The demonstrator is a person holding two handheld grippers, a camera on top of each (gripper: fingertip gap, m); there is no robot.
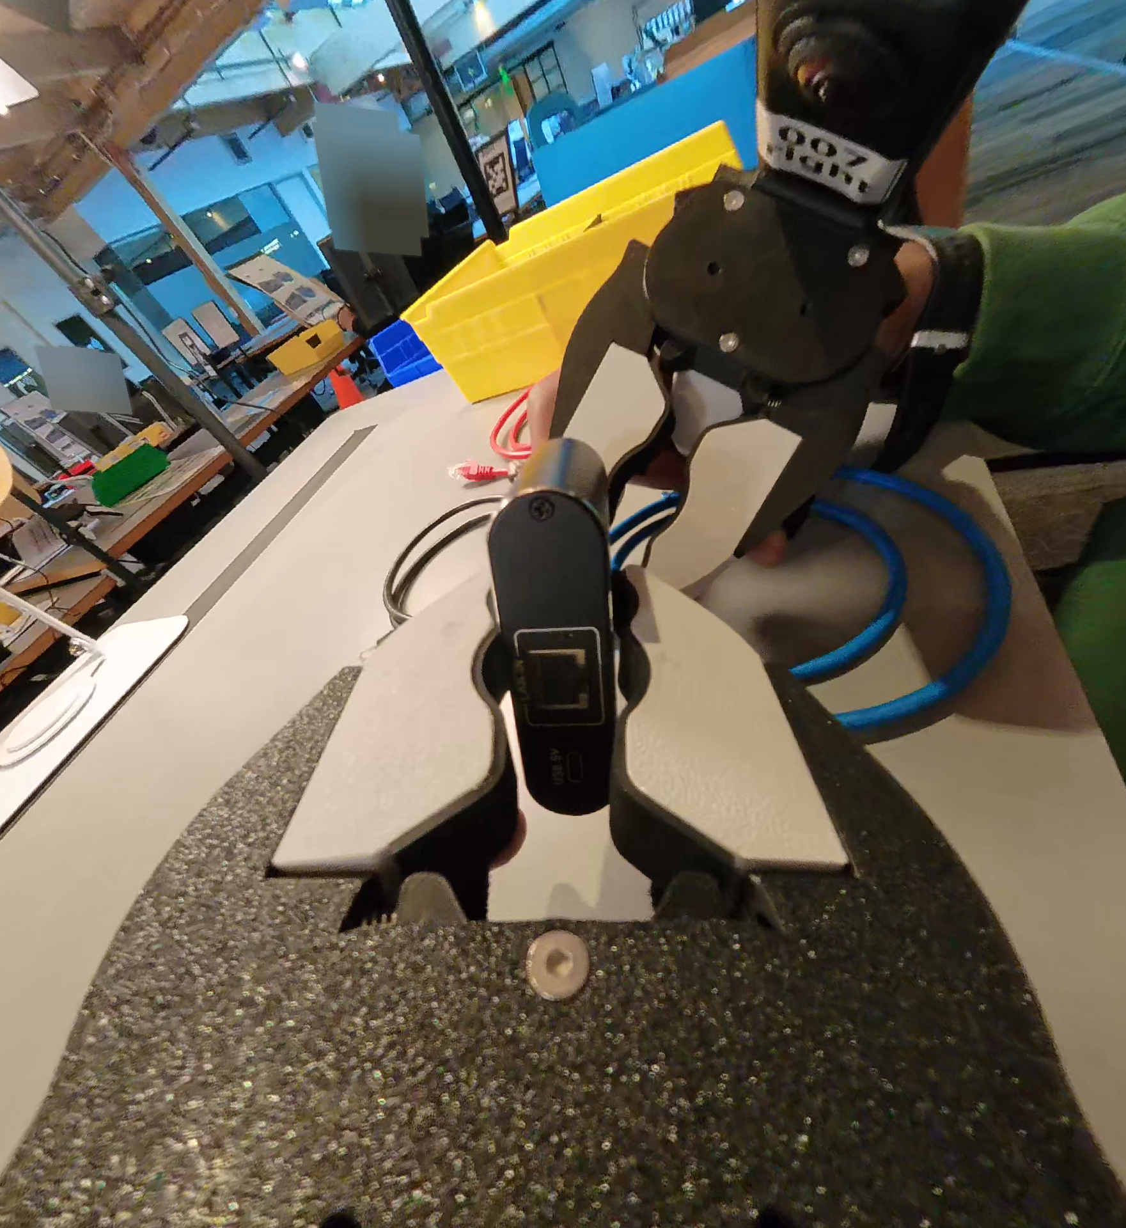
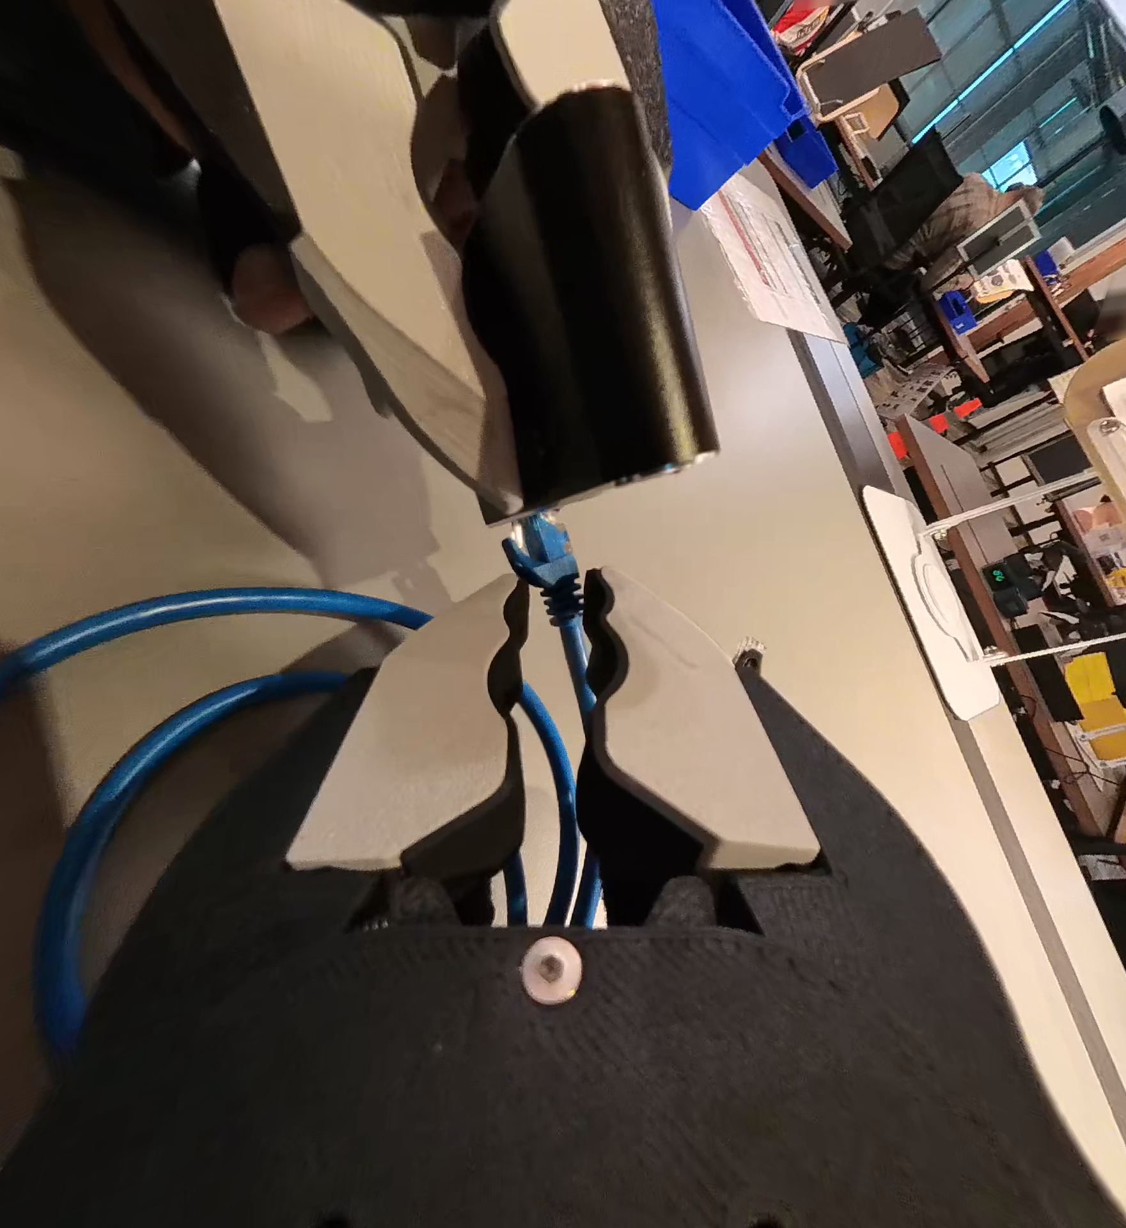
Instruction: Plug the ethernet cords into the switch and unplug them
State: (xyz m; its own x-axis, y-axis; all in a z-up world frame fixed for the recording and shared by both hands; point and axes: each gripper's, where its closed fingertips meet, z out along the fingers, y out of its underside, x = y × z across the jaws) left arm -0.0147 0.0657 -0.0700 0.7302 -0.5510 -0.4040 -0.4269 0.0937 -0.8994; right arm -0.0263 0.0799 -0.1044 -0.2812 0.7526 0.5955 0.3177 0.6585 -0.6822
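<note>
1. Table, grey, carries everything; at its far edge, toward 12 o'clock in the left wrist view, stand yellow bins with a blue bin beside them.

2. Left gripper is clamped on the switch, a small black rounded box held end-on to its camera. The end facing that camera shows one empty port.

3. A black cable loops on the table at about 10 o'clock from the switch; whether it joins the switch cannot be told.

4. A red ethernet cord lies loose at about 11 o'clock from the switch, well apart from it, its plug bare on the table. It looks untouched.

5. A blue ethernet cord coils at 3 o'clock of the switch in the left view, under the right gripper.

6. Right gripper is nearly closed on the blue cord's ribbed boot just behind the blue plug. In the right wrist view the plug tip sits at the switch's lower end, at 12 o'clock from the fingertips; how deep it is seated is hidden.

7. Judged progress: early. The blue cord is either going in or coming out; the pictures do not say which. The red cord appears not yet plugged, so most of the plugging and unplugging seems left.
</note>
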